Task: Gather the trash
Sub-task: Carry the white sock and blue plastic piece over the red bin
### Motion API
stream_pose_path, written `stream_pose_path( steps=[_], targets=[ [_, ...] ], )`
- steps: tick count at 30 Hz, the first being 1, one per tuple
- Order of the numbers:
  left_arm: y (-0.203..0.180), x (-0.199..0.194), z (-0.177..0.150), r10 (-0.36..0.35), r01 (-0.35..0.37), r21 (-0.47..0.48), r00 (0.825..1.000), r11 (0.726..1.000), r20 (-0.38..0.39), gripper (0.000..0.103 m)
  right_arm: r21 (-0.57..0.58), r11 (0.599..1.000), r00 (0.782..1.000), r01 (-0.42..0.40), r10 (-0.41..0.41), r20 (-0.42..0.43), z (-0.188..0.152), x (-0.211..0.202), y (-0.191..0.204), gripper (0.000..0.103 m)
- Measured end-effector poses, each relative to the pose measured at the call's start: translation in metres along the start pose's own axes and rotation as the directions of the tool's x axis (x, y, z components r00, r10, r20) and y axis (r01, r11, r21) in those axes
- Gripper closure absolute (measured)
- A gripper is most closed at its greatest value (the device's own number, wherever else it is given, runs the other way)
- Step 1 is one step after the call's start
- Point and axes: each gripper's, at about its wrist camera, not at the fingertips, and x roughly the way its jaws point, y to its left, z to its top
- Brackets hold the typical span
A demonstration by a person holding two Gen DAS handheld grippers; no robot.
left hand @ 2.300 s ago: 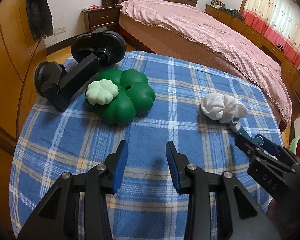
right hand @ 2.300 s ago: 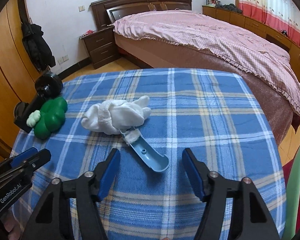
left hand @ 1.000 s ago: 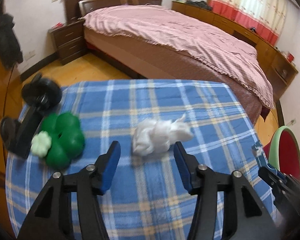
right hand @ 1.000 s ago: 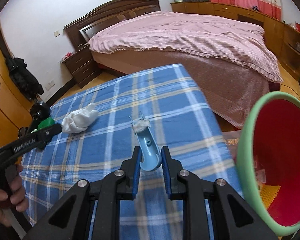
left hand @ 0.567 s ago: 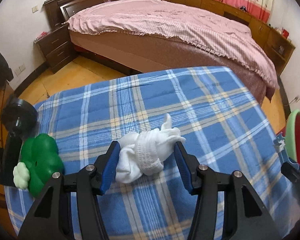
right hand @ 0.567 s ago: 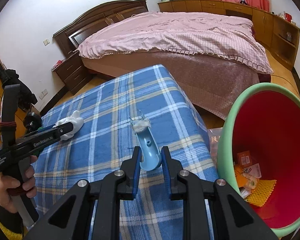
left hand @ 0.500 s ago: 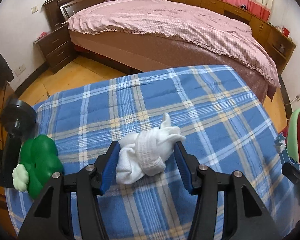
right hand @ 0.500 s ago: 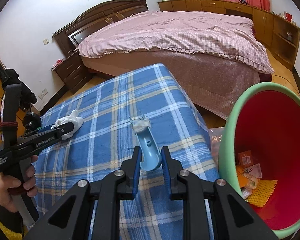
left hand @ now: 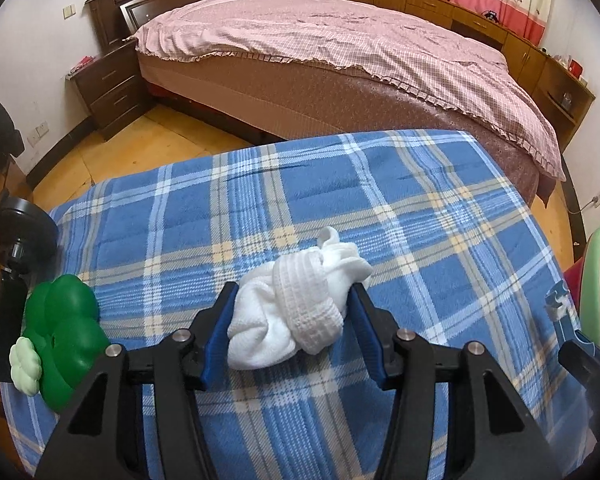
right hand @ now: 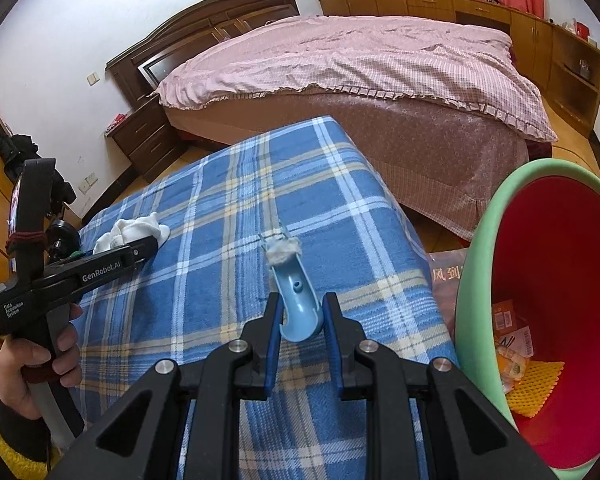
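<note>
A balled white sock [left hand: 296,312] lies on the blue plaid table cover [left hand: 380,208]. My left gripper [left hand: 290,320] straddles it, jaws closing, the blue pads at the sock's two sides without visibly squeezing it. In the right wrist view the left gripper [right hand: 148,246] is held by a hand, its tips at the sock [right hand: 136,230]. My right gripper [right hand: 300,320] is shut on a light blue curved plastic piece [right hand: 296,300] with white fluff at its far tip, held above the table's right edge beside a bin. The same piece [left hand: 558,312] shows at the right edge of the left wrist view.
A green-rimmed red bin [right hand: 480,280] with wrappers and yellow netting inside stands right of the table. A green clover-shaped toy [left hand: 64,332] and a black suction mount [left hand: 12,248] sit at the table's left edge. A bed [left hand: 340,52] stands behind.
My left gripper moved forward and down until the sock sat between its pads, which have begun to narrow. My right gripper took the blue piece off the table and brought it beside the bin.
</note>
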Motion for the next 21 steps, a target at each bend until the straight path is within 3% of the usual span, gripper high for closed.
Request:
stream_pose_path(
  steps=[1,4,12,21],
  targets=[
    [0.0,-0.001,0.0,-0.01,0.01,-0.004,1.0,1.0,0.004,0.062,0.001,1.0,1.0,-0.001,0.001,0.0,0.0,0.0,-0.001,0.081],
    [0.0,-0.005,-0.002,-0.039,0.039,-0.018,0.999,0.999,0.006,0.068,0.006,1.0,1.0,-0.002,0.002,0.004,-0.001,-0.002,-0.002,0.081],
    [-0.021,-0.033,-0.017,-0.136,0.136,0.008,0.991,0.991,-0.003,0.068,0.017,1.0,0.999,-0.004,0.004,0.036,-0.004,-0.02,-0.008,0.081],
    [-0.053,-0.07,-0.031,-0.2,0.199,0.039,0.98,0.979,0.018,0.068,0.041,0.999,0.997,-0.003,0.0,0.082,-0.01,-0.049,-0.02,0.081]
  ],
)
